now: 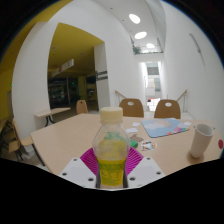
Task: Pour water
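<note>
A clear plastic bottle (110, 148) with yellow liquid and a pale cap stands upright between my fingers, lifted in front of the table. My gripper (111, 163) is shut on the bottle, its pink pads (89, 160) pressing on both sides of the lower body. A white cup (201, 140) stands on the wooden table (70, 130), to the right and beyond the fingers.
A blue-patterned flat thing (166, 127) and a small item (147, 145) lie on the table beyond the bottle. Wooden chairs (132, 106) stand behind the table. A yellow wall and a bright corridor lie further back.
</note>
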A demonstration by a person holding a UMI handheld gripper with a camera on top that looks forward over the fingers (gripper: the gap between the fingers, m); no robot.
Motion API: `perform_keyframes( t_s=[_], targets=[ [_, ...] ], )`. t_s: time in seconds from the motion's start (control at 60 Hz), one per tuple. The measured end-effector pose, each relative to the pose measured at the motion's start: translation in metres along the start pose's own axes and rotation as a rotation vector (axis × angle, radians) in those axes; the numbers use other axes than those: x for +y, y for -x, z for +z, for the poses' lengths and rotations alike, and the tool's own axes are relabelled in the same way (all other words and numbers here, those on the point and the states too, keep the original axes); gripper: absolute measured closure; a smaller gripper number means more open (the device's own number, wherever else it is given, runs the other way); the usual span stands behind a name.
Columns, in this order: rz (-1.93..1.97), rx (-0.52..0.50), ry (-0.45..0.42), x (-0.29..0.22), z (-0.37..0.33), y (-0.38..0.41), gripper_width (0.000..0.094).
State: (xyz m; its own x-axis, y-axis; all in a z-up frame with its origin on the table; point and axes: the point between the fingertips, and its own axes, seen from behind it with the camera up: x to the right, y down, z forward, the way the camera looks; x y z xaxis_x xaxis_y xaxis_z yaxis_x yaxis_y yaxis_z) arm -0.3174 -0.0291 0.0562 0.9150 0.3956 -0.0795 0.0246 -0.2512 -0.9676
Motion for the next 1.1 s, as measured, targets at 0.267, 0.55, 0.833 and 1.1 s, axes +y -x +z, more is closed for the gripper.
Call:
perform_keyframes(
  t_s=[0.267,0.55,0.833,1.1],
  targets=[
    [0.559,-0.117,-0.157,-0.103,-0.016,-0.042,0.0628],
    [1.362,-0.124,-0.319,-0.122,-0.023,-0.163,0.0603],
    [1.602,-0.214,-0.186,-0.105,-0.023,-0.149,0.0604],
    [0.583,-0.001,-0.470,-0.217,-0.125,-0.262,0.0603]
  ],
)
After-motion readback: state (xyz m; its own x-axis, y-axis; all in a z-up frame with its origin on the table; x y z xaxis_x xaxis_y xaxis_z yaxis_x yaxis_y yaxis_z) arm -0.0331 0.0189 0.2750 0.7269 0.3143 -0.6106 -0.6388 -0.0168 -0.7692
